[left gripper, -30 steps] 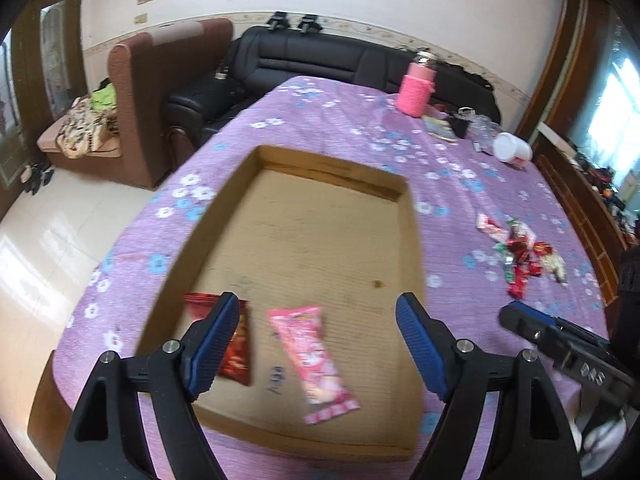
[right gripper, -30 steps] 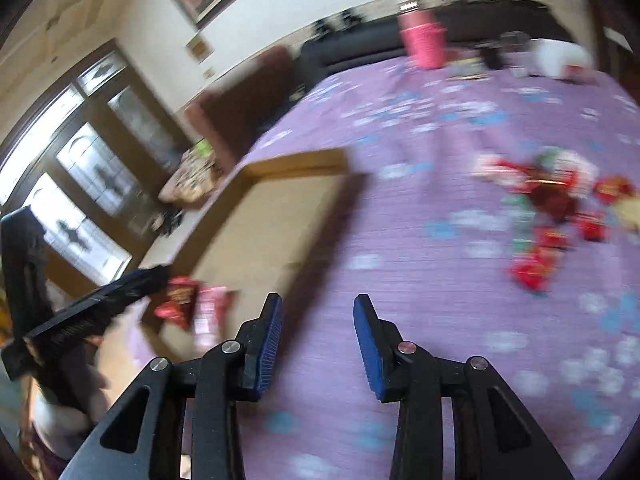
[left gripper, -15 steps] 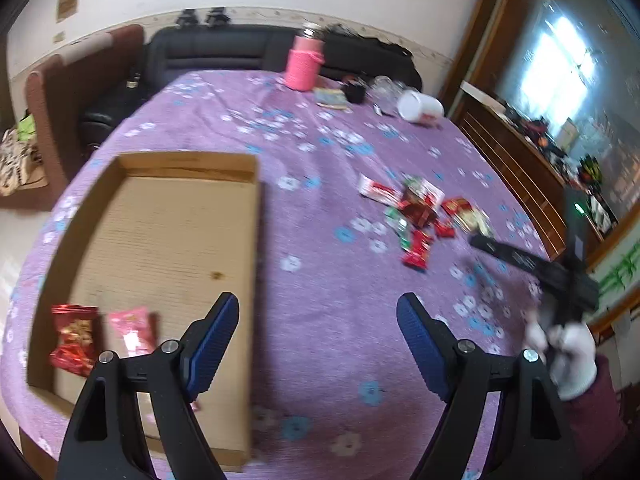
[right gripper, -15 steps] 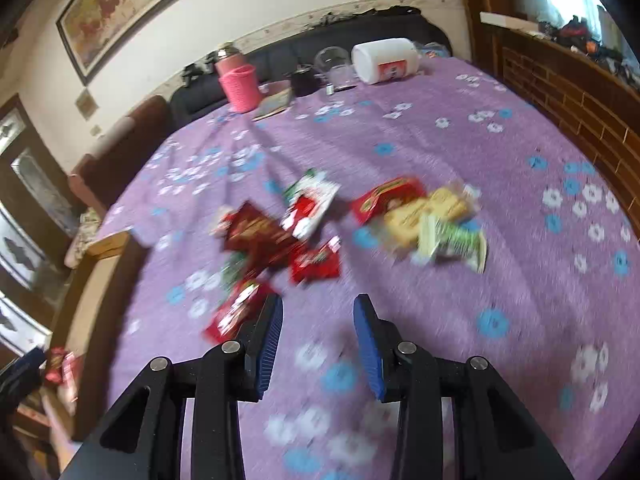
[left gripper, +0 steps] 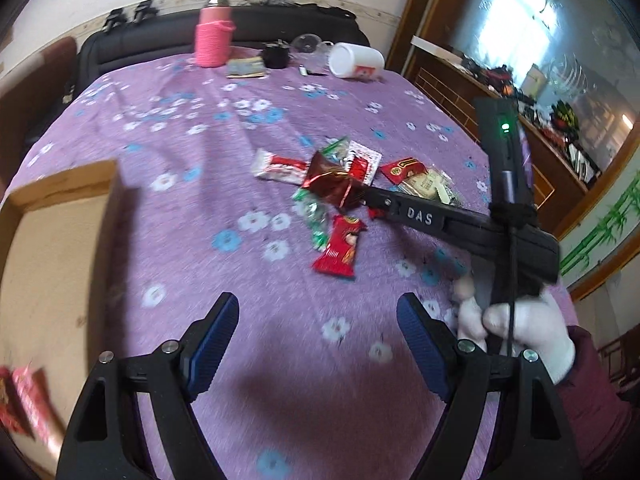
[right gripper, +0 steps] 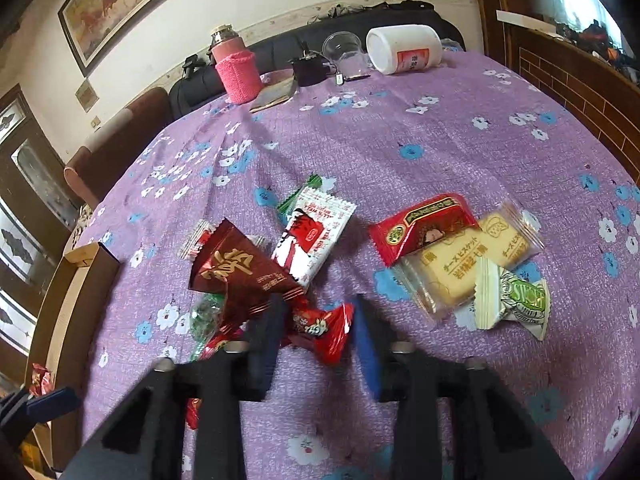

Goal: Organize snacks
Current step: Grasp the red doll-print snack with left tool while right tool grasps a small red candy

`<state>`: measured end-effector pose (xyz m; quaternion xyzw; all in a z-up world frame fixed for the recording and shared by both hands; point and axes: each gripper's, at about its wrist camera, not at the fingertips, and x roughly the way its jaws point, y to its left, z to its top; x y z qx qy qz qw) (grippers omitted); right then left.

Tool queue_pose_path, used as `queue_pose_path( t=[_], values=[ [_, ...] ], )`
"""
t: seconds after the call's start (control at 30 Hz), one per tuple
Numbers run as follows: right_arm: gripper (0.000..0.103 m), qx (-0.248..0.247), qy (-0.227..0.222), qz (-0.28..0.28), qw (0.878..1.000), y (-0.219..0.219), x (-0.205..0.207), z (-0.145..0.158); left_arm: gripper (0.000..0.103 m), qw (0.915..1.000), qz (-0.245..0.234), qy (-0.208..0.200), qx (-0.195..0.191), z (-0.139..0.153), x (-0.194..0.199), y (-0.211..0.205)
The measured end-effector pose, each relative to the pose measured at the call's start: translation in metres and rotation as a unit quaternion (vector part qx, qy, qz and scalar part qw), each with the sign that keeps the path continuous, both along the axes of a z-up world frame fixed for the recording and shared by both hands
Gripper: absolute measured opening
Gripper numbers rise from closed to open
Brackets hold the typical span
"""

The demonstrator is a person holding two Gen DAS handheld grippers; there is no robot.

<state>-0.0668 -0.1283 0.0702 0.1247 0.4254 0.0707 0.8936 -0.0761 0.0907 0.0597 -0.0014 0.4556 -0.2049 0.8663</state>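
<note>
A pile of snack packets lies on the purple flowered tablecloth (right gripper: pixel 440 144). My right gripper (right gripper: pixel 318 328) is open and low over the pile, its fingers on either side of a small red candy packet (right gripper: pixel 320 330). Beside it lie a dark red packet (right gripper: pixel 236 276), a white and red packet (right gripper: pixel 312 236), a red packet (right gripper: pixel 424 226) and biscuit packs (right gripper: pixel 460 268). My left gripper (left gripper: pixel 316 344) is open and empty above the cloth, short of a red packet (left gripper: pixel 340 246). The cardboard tray (left gripper: pixel 52 248) is at the left, with red snacks (left gripper: pixel 20 400) in its near corner.
At the table's far end stand a pink-sleeved bottle (right gripper: pixel 236 68), a white jar on its side (right gripper: pixel 404 50), a clear cup (right gripper: pixel 344 50) and a black object (right gripper: pixel 308 70). A black sofa is behind the table. Wooden cabinets run along the right.
Both grippers have swung from the tray to the snack pile. My right gripper has dropped low, its fingers now around the small red candy packet. My left gripper has stayed open.
</note>
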Motion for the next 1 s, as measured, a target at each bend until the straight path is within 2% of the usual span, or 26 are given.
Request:
queue_pose_path(
  t=[0.2,0.3,0.5,0.53,0.57,0.6,0.63,0.67,1.0],
  values=[
    [0.017,0.044,-0.002,-0.005,0.999,-0.015,-0.002,-0.003,0.08,0.9992,-0.031,-0.013,0.023,-0.017,0.027,-0.034],
    [0.017,0.057,0.001,-0.007,0.998,-0.02,-0.004,-0.002,0.072,0.9988,-0.041,-0.012,0.023,-0.023,0.039,-0.045],
    [0.017,0.072,0.002,-0.008,0.997,-0.025,-0.005,0.0,0.068,0.9982,-0.042,-0.005,0.043,-0.041,0.062,-0.062],
    [0.017,0.074,0.001,-0.009,0.997,-0.026,-0.005,0.001,0.063,0.998,-0.041,-0.005,0.048,-0.044,0.063,-0.063],
    [0.017,0.076,-0.002,-0.011,0.997,-0.028,-0.005,0.002,0.051,0.9976,-0.04,-0.017,0.055,-0.043,0.061,-0.064],
    [0.017,0.078,-0.004,-0.012,0.997,-0.029,-0.006,0.003,0.044,0.9971,-0.038,-0.021,0.063,-0.043,0.06,-0.065],
    [0.017,0.08,-0.005,-0.014,0.997,-0.03,-0.006,0.004,0.025,0.997,-0.038,-0.021,0.064,-0.043,0.06,-0.064],
    [0.017,0.084,-0.007,-0.014,0.996,-0.032,-0.006,0.004,0.021,0.9978,-0.04,-0.015,0.052,-0.042,0.06,-0.061],
    [0.017,0.089,-0.029,-0.015,0.996,-0.031,-0.014,0.011,0.02,0.9998,0.003,-0.004,-0.019,-0.021,0.029,-0.006]
  ],
)
